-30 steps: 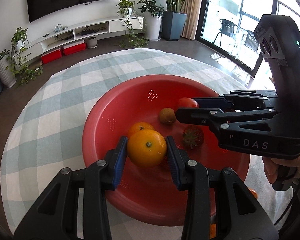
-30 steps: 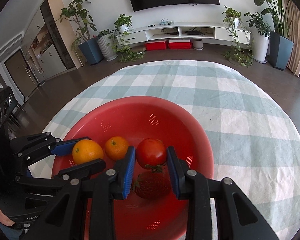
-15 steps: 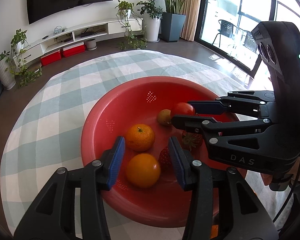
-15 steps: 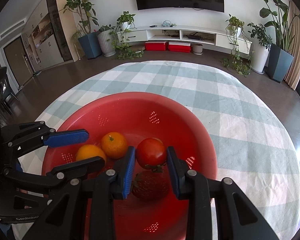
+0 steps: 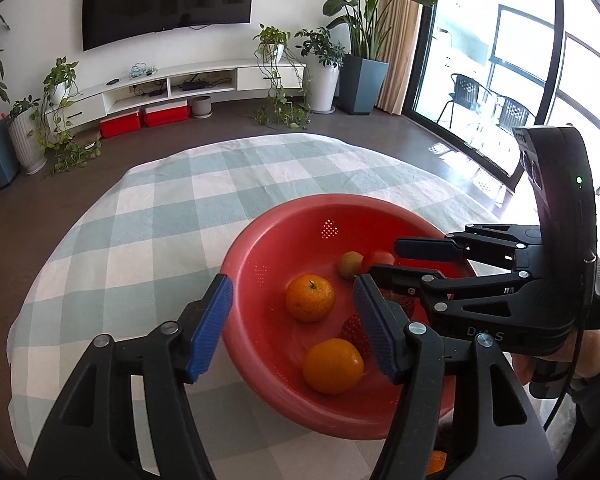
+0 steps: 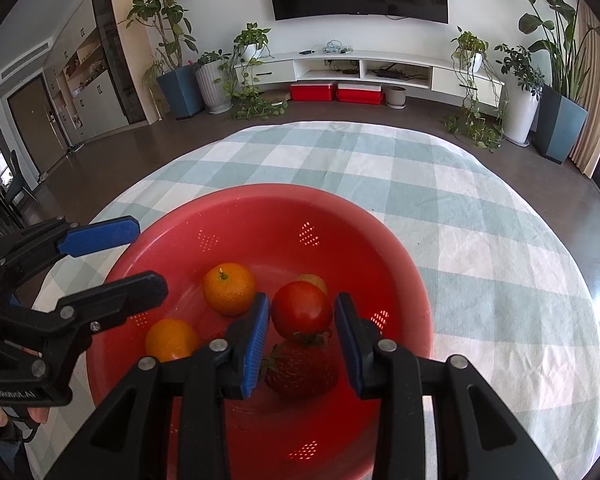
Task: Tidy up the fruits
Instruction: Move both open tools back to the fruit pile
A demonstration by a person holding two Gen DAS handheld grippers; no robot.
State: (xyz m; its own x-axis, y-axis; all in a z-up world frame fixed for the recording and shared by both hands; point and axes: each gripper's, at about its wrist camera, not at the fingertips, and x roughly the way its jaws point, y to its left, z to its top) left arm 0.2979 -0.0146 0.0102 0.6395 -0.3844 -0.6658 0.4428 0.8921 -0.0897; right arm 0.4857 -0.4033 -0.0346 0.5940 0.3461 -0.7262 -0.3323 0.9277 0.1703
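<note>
Left wrist view: the left gripper (image 5: 292,322) is seen above the near rim of a red colander bowl (image 5: 260,344), which sits on a checked tablecloth (image 5: 172,216). Its jaws have just been opening and are spread wide, with nothing gripped; two oranges are seen in the bowl beyond the gap, the far one (image 5: 310,298) stem-up and the near one (image 5: 333,366) below it. A strawberry (image 5: 351,327) is partly hidden by the right-hand finger. A small brownish fruit (image 5: 349,265) lies just beside a tomato (image 5: 377,258). The right gripper (image 5: 396,258) is seen entering from the right, its fingers reaching over the tomato.

Right wrist view: the right gripper (image 6: 301,334) is held over the bowl (image 6: 396,248). Its jaws have just been opening; the tomato (image 6: 301,309) is framed between the blue pads with slim gaps either side, not pressed. A strawberry (image 6: 300,368) lies just below it. Both oranges (image 6: 229,289) (image 6: 171,340) lie to the left, and the left gripper (image 6: 140,258) is seen at the left edge, spread wide.
</note>
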